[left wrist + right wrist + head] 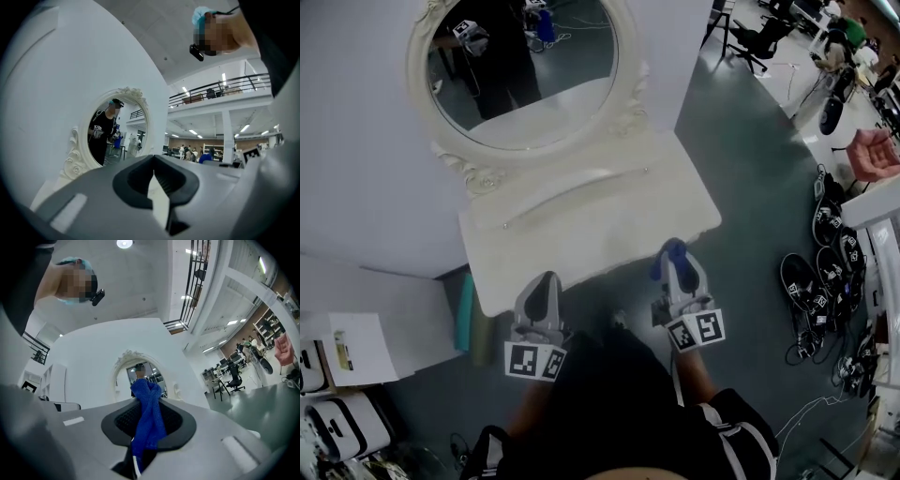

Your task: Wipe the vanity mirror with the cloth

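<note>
Mirror (523, 66), oval w/ a carved white frame, stood upright at the back edge of the white vanity table (581, 234). Its glass showed a person in dark clothes. Cloth (149, 420), blue, was well apart from the glass, pinched in the R gripper (677, 255). The jaws were closed on it, w/ a twisted tuft sticking out past the tips and the rest hanging down btwn the pads. That gripper sat over the table's front edge, nr the right corner, pointing toward the mirror. L gripper (544, 289) was over the same front edge nr the left corner, jaw tips together w/ nothing btwn them, also aimed at the mirror. Both grippers were well apart from glass and frame. At the table's left end a teal roll (466, 314) stood just beside it, w/ a white box (354, 349) further left. To the right, well apart from the table, black items w/ square markers (825, 272) lay on the grey floor (750, 159). A black office chair (759, 37) stood beyond them.
</note>
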{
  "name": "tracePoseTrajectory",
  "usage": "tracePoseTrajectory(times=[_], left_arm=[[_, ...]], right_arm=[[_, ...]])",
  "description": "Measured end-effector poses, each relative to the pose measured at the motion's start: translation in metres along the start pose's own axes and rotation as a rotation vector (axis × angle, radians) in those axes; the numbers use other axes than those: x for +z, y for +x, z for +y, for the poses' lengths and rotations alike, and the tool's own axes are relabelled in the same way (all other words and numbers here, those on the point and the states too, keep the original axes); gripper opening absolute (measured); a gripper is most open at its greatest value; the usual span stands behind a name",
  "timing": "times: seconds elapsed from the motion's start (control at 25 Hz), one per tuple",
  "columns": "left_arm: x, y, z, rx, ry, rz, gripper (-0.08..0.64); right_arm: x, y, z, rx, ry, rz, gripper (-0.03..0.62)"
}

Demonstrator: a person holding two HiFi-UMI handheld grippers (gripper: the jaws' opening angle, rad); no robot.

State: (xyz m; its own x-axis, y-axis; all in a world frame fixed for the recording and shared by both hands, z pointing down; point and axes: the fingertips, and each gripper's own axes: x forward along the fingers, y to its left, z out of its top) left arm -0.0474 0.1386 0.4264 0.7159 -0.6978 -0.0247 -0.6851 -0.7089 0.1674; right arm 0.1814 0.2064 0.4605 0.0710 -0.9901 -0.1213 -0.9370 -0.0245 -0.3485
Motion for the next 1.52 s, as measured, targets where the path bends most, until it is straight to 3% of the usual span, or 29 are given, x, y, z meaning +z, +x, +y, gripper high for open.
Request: tracePoseTrajectory(times=[0.4, 1.0, 1.52], left_arm=[[0.016, 0.055, 0.063, 0.073, -0.013, -0.010, 0.011], [0.055, 0.135, 0.144, -0.014, -0.008, -0.064, 0.011], [0.065, 0.203, 0.155, 0.036, 0.004, -0.056, 0.011]], right_arm=[[-0.014, 0.085, -0.008, 0.000, 0.065, 0.001, 0.066], [0.002, 0.228, 0.005, -0.058, 0.083, -0.110, 0.066], [0.038, 0.365, -0.041, -0.045, 0.166, -0.235, 0.066]])
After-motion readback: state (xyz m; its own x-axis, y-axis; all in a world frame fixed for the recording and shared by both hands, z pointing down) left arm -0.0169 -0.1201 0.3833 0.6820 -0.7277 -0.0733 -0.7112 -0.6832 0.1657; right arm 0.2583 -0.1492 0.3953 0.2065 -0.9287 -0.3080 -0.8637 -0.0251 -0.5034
